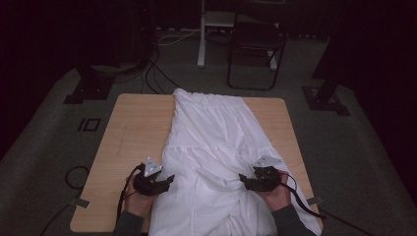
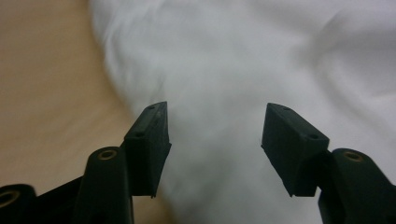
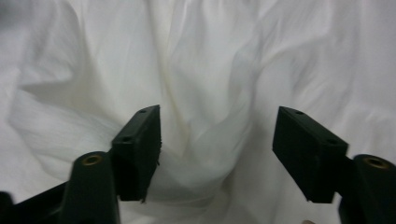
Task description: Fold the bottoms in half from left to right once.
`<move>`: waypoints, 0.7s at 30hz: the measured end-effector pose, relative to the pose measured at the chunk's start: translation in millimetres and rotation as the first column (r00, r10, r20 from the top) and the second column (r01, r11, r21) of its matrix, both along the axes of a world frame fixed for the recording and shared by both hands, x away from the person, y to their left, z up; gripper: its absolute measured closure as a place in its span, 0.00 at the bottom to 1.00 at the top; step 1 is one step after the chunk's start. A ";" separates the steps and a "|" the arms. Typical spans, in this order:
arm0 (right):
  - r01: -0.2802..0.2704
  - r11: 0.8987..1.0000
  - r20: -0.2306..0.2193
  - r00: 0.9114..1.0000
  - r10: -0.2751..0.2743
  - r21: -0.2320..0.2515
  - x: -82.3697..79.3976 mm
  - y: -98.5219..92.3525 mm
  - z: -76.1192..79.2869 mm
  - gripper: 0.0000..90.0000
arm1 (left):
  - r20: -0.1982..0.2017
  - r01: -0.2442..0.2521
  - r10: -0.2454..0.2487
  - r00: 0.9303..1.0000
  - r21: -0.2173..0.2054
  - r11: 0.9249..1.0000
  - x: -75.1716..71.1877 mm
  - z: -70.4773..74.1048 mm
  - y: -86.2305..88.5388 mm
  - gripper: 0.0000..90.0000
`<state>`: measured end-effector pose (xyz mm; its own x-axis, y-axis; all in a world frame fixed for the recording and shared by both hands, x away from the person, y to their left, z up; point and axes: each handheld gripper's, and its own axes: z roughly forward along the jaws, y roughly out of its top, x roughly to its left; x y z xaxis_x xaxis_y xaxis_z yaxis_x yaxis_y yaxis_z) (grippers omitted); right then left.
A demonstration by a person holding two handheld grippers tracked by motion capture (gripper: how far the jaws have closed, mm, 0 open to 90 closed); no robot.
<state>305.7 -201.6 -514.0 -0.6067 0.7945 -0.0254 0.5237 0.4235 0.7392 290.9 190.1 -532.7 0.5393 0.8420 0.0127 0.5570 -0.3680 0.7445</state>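
Note:
A white garment [image 1: 211, 147] lies lengthwise down the middle of the wooden table [image 1: 133, 132], wrinkled and bunched at the near end. My left gripper [image 1: 169, 180] sits at the cloth's left edge, pointing right, jaws open. In the left gripper view the white garment [image 2: 224, 70] lies under the open left gripper [image 2: 215, 133], with bare table [image 2: 42, 93] to the left. My right gripper [image 1: 242, 178] rests over the cloth's right side, pointing left, jaws open. In the right gripper view folds of the garment [image 3: 205, 70] lie beyond the open right gripper [image 3: 217, 140]; nothing is pinched.
A dark folding chair [image 1: 255, 46] and a white stand leg [image 1: 201, 34] are on the floor beyond the table. Black frame feet [image 1: 91, 86] and cables lie at the far left, another foot [image 1: 324, 96] at the right. Cables trail off the near table corners.

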 end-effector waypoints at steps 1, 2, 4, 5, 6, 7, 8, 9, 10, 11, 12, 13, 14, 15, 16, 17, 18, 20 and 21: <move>0.002 1.000 -0.011 1.000 -0.002 -0.006 0.7 0.9 -2.8 0.36 | -0.015 -0.024 0.024 1.000 0.008 1.000 -0.8 -4.8 4.7 0.45; 0.001 1.000 -0.031 1.000 -0.001 -0.009 1.3 1.1 -6.0 0.38 | -0.031 -0.045 0.045 0.998 0.005 0.999 -1.6 -8.7 10.5 0.45; -0.011 1.000 -0.050 0.999 0.011 -0.003 0.9 0.4 -9.8 0.52 | -0.050 -0.058 0.057 0.997 -0.012 0.998 -2.4 -11.3 17.3 0.44; -0.046 0.999 -0.060 0.997 0.046 -0.001 -0.5 -0.4 -10.1 0.70 | -0.058 -0.054 0.053 0.997 -0.025 0.998 -2.4 -12.3 19.0 0.44; -0.074 0.997 -0.046 0.996 0.074 0.005 -2.3 -1.1 -9.5 0.82 | -0.065 -0.052 0.050 0.997 -0.034 0.998 -2.2 -13.3 19.5 0.44; -0.085 0.996 -0.039 0.996 0.085 0.007 -3.7 -1.5 -8.2 0.90 | -0.076 -0.045 0.042 0.996 -0.039 0.998 -1.9 -14.8 19.2 0.44; -0.090 0.996 -0.031 0.995 0.091 0.014 -5.2 -2.2 -6.1 0.92 | -0.084 -0.041 0.038 0.996 -0.037 0.998 -1.3 -17.1 17.7 0.44; -0.088 0.996 -0.016 0.996 0.088 0.014 -6.2 -3.3 -3.7 0.93 | -0.094 -0.037 0.034 0.995 -0.038 0.999 -0.4 -19.6 15.3 0.45; -0.082 0.996 0.004 0.997 0.082 0.014 -7.0 -4.5 -0.9 0.94 | -0.106 -0.027 0.022 0.994 -0.041 0.999 0.4 -21.8 13.1 0.46; -0.077 0.997 0.018 0.997 0.077 0.022 -7.8 -6.1 2.2 0.94 | -0.104 -0.018 0.014 0.994 -0.043 0.999 0.7 -23.3 10.7 0.48; -0.072 0.997 0.029 0.997 0.071 0.033 -8.5 -7.6 5.4 0.94 | -0.098 -0.015 0.011 0.995 -0.041 0.999 0.4 -23.4 8.6 0.50; -0.072 0.997 0.037 0.997 0.071 0.040 -9.0 -9.1 8.4 0.94 | -0.092 -0.009 0.007 0.996 -0.027 1.000 0.1 -22.2 6.7 0.57; -0.072 0.996 0.045 0.997 0.070 0.047 -9.6 -10.3 11.1 0.94 | -0.087 0.008 -0.009 0.996 -0.015 1.000 -0.1 -20.0 4.7 0.66; -0.072 0.996 0.053 0.996 0.069 0.051 -10.3 -11.5 14.0 0.94 | -0.078 0.020 -0.020 0.997 -0.010 1.000 -0.4 -18.5 3.7 0.76; -0.072 0.996 0.059 0.996 0.069 0.055 -10.6 -12.1 15.3 0.94 | -0.068 0.030 -0.030 0.997 -0.010 1.000 -1.4 -16.3 2.1 0.86; -0.074 0.996 0.067 0.995 0.070 0.057 -10.8 -13.1 17.1 0.94 | -0.055 0.036 -0.036 0.998 -0.010 0.999 -2.7 -13.4 1.0 0.95; -0.071 0.996 0.075 0.995 0.066 0.061 -10.9 -14.0 18.6 0.94 | -0.031 0.034 -0.034 0.999 -0.005 0.999 -5.3 -7.7 0.4 0.97; -0.064 0.996 0.088 0.994 0.058 0.069 -11.1 -16.7 22.1 0.94 | 0.023 0.014 -0.014 1.000 -0.010 1.000 -12.1 5.4 1.8 0.98; -0.062 0.995 0.094 0.994 0.055 0.078 -11.5 -18.4 24.2 0.94 | 0.054 -0.004 0.005 0.999 -0.013 1.000 -16.1 15.0 3.8 0.98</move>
